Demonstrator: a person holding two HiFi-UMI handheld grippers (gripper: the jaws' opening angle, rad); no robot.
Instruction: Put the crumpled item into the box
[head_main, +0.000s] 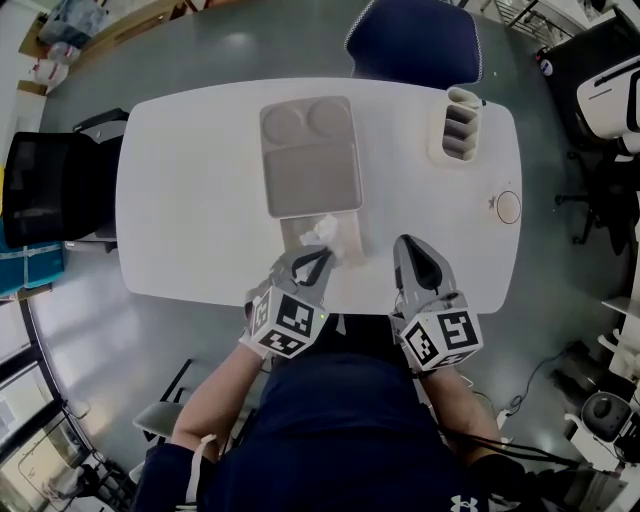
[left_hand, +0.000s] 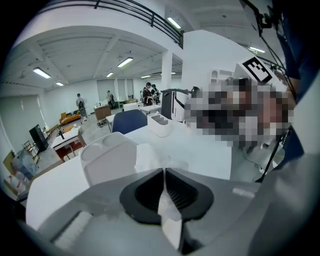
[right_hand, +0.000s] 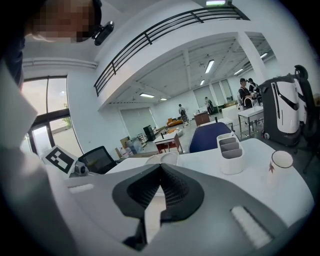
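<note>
White table (head_main: 200, 200): box (head_main: 310, 155); crumpled tissue (head_main: 322, 235); organizer (head_main: 461, 124); cup (head_main: 509, 207)

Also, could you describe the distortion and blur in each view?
Head view: strong fisheye, the table edge bows. Left gripper view: the left hand-held gripper looks soft up close, mosaic at right. Right gripper view: round black vignette, bright window.

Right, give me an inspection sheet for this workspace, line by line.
surface: white table, mostly bare.
job's things: crumpled tissue on the table at the near edge of the box, not in it; box looks empty.
clutter: white organizer at the far right; cup near the right edge.
grippers: left tool shut, tips beside the tissue; right tool shut, nothing in it, over bare table.
cables: thin cable on the floor, right.
surroundings: blue chair behind the table; black chair left; people far off.
</note>
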